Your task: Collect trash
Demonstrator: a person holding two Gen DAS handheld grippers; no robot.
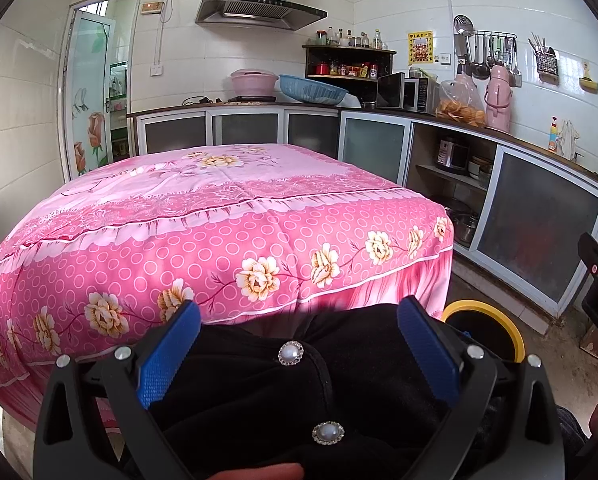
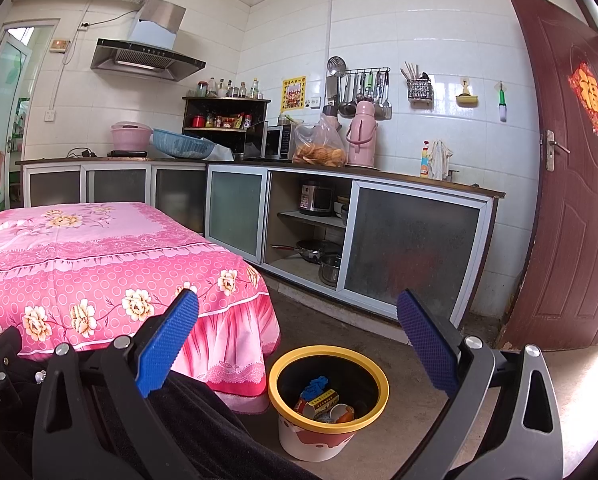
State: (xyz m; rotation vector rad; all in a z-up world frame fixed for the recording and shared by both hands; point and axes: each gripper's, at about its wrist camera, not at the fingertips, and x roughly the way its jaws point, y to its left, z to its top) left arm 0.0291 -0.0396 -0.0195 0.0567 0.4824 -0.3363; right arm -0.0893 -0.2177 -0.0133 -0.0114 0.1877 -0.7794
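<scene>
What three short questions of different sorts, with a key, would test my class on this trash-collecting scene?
1. True or false: the pink tablecloth has trash lying on it.
2. Where does the yellow-rimmed bin stand? A) on the counter B) on the floor beside the table C) under the hood
3. Fill in: both the left gripper and the right gripper are ____.

Key: 1 false; 2 B; 3 open, holding nothing.
</scene>
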